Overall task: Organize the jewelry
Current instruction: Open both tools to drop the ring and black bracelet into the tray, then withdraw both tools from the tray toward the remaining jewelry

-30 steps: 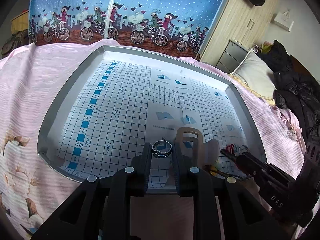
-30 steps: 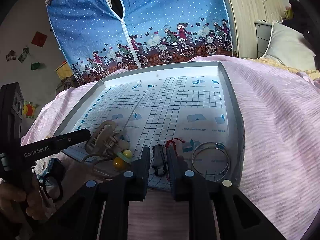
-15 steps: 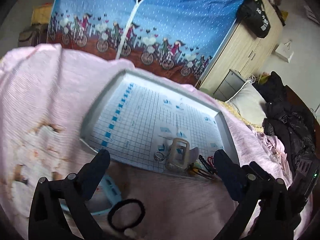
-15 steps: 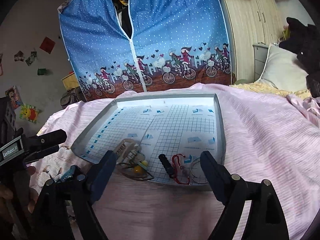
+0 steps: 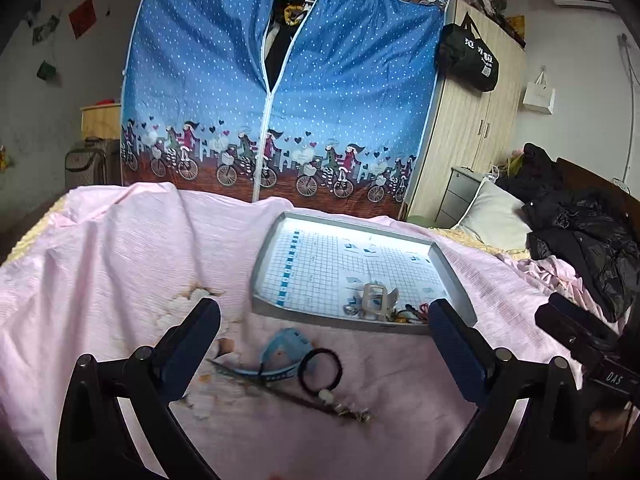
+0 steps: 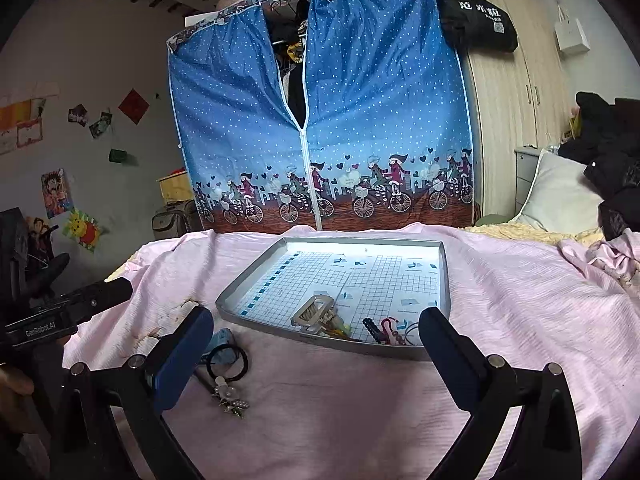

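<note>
Both hand-held grippers, left (image 5: 324, 334) and right (image 6: 316, 340), gape wide and empty above the pink bedspread (image 5: 120, 264), where a black hair tie (image 5: 321, 371) and blue clip (image 5: 286, 346) lie before the jewelry-holding grey tray (image 5: 262, 264).

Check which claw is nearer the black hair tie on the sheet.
Left, probably. The black hair tie lies between the open left claw fingers, just ahead of them. For the right claw, it lies off by its left finger, outside the gap.
</note>
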Tool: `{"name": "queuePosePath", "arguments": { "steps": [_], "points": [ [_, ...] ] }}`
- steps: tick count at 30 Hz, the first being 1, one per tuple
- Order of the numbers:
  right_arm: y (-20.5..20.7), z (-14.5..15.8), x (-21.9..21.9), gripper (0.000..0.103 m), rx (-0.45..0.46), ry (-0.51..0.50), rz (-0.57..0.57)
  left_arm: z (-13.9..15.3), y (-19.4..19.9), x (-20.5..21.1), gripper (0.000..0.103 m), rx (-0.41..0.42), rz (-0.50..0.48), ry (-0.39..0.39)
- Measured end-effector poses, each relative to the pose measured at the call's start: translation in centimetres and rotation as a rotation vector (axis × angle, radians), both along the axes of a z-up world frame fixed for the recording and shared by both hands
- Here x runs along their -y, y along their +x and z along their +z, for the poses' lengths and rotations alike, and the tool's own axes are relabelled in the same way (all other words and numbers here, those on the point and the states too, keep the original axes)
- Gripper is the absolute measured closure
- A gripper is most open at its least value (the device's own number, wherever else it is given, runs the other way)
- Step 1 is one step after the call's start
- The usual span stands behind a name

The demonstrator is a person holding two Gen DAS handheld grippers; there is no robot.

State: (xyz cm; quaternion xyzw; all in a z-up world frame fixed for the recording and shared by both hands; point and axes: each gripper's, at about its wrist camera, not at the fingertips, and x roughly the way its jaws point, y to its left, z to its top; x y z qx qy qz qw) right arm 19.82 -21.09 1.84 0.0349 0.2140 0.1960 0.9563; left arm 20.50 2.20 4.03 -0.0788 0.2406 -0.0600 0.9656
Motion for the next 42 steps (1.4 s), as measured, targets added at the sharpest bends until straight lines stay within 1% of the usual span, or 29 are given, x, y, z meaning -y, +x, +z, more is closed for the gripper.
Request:
{"name": "queuePosePath", "arguments": {
  "steps": [5,8,11,14,17,19,23,24,26,30,33,42],
  "points": [
    [-3.3,0.0,-1.5,0.000,0.035,-0.027,-0.011,-0.4,-3.3,-1.6,0.001,0.042,0.034,0.050],
    [-4.8,-0.1,-2.2,0.000,0.052,-0.055,-0.024,-1.1,-4.7,-2.5,0.001,0.039,0.049,0.028],
    [-5.8,-0.6,-2.4,0.000,0.044,-0.057,-0.034,-2.4,-5.5,-3.5,0.001,-0.004,0.056,0.022],
    [-6.2,-1.4,-2.2,0.000,0.009,-0.044,-0.047,-3.7,-5.9,-4.0,0.001,-0.064,0.068,0.040],
    [-5.8,-2.4,-2.5,0.000,-0.027,-0.050,-0.043,-5.2,-6.0,-4.3,0.001,-0.098,0.083,0.051],
    [-5.3,-3.1,-2.8,0.000,-0.051,-0.074,-0.041,-6.1,-5.7,-4.5,0.001,-0.129,0.082,0.051],
    [-4.7,-4.5,-3.5,0.000,-0.093,-0.102,-0.020,-8.2,-4.4,-4.9,0.001,-0.240,0.090,0.052],
    [-4.5,-4.8,-3.8,0.000,-0.100,-0.116,-0.014,-8.7,-4.3,-5.1,0.001,-0.256,0.097,0.051],
    [-4.4,-5.3,-4.3,0.000,-0.109,-0.140,-0.002,-9.5,-4.2,-5.4,0.001,-0.270,0.121,0.059],
    [-4.0,-6.5,-5.4,0.000,-0.132,-0.180,0.021,-10.6,-3.6,-5.9,0.001,-0.303,0.119,0.059],
    [-3.4,-7.4,-6.1,0.000,-0.156,-0.190,0.043,-10.8,-3.0,-6.1,0.001,-0.308,0.096,0.039],
    [-1.8,-10.2,-8.0,0.000,-0.239,-0.250,0.094,-11.3,-0.5,-6.3,0.001,-0.361,0.027,0.031]
  ]
}}
